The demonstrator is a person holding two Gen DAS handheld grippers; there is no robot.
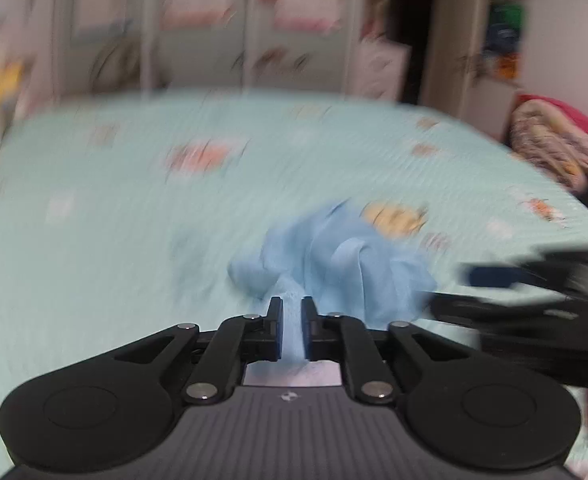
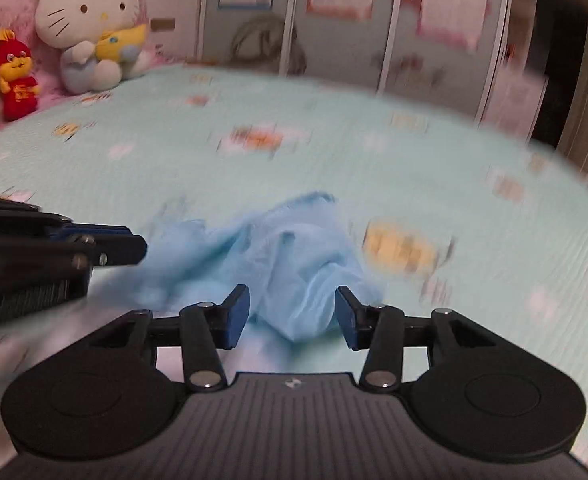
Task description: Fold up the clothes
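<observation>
1. Light-blue garment [image 2: 277, 256] is lying bunched on the bed sheet [image 2: 334, 152].
2. Left gripper [image 1: 291, 320] is pinching a fold of it; right gripper [image 2: 291, 312] is standing apart — cloth between its fingers, ungripped.
3. Risk: single pinch is holding little fabric — a lift may be dragging layers together or slipping free.

I'm working over a bed [image 2: 334, 152] covered in a pale mint sheet printed with small cartoon patches, mostly smeared by motion blur. A crumpled light blue garment [image 2: 289, 264] lies bunched on the sheet near me, beside a yellow print. At the far left edge of the bed, a white cat plush [image 2: 89, 28] and a small red plush [image 2: 15, 76] sit against pink bedding.
</observation>
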